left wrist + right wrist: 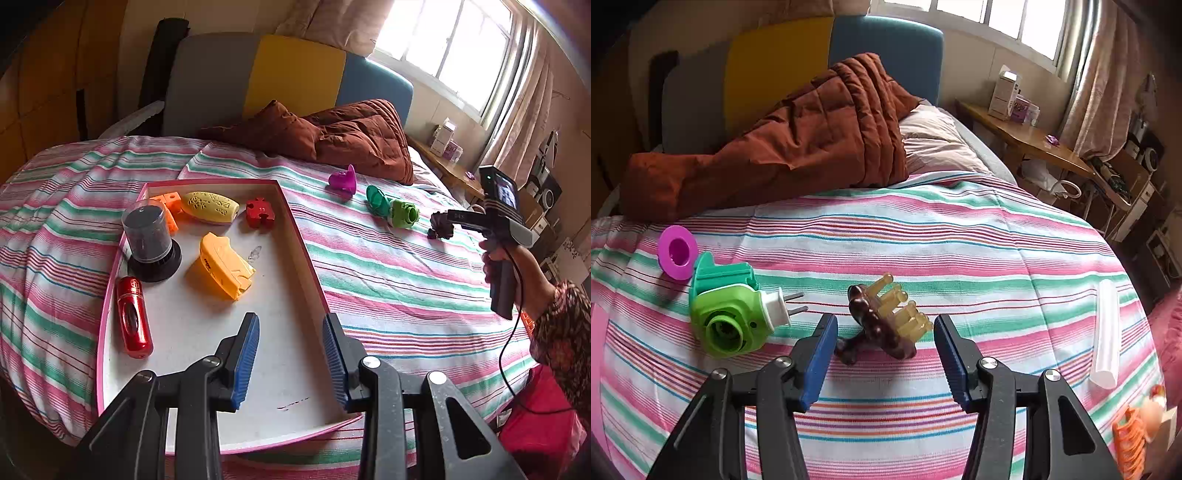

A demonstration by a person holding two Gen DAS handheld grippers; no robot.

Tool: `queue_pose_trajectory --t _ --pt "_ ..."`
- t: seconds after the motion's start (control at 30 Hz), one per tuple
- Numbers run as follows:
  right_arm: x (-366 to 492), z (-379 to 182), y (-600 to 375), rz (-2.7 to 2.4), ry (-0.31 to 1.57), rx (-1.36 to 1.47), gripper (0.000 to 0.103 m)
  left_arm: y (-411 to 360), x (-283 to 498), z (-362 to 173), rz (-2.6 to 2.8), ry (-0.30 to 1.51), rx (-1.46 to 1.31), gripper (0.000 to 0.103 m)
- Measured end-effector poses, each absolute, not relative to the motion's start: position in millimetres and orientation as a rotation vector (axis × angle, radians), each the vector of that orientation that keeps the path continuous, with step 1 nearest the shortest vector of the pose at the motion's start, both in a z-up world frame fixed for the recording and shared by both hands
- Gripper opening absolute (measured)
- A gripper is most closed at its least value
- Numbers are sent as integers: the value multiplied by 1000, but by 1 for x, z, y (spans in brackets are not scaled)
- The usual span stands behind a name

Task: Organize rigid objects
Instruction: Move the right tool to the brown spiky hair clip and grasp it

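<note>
Both right gripper (885, 354) fingertips astride the brown hair claw (882, 325).

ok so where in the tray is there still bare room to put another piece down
The near half of the tray is bare, from the yellow case and red tube down to the near rim, under the open left gripper. The right side below the puzzle piece is free too. The far left corner is crowded around the black jar.

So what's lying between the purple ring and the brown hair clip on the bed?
The green plug-in device lies between the purple ring and the brown hair clip, its prongs toward the clip; the right wrist view shows it best.
</note>
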State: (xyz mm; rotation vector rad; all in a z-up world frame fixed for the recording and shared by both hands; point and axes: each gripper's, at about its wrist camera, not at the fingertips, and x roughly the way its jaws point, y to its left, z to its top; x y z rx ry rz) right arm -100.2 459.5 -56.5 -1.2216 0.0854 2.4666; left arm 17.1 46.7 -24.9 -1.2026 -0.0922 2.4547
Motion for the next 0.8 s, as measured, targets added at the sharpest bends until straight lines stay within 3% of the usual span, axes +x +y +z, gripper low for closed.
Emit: queue_pose_trajectory --t 0.13,0.2,0.3,0.4,0.57,0.63,0.7,0.8 --pt "-113 -69 465 2438 82 -1274 55 50 16 -24 2456 -75 -1216 35" --pt "-111 -69 469 2458 96 -1246 50 52 17 -24 2460 -61 -1214 35" --pt "-104 -67 481 2510 234 -1237 47 57 17 -23 2454 -47 -1212 35" --pt "-84 -69 510 2492 599 -1208 47 62 18 -22 2447 -30 -1204 35" --pt "-35 -102 568 2301 1452 -1072 47 71 20 -21 2425 -10 -1194 35" --pt "-15 -116 580 2199 1659 -1004 48 75 22 -21 2415 -2 -1187 35" --pt "0 -119 586 2181 1681 -960 51 78 23 -21 2409 7 -1184 35" --pt "20 -110 591 2191 1531 -920 52 82 25 -22 2399 16 -1182 35"
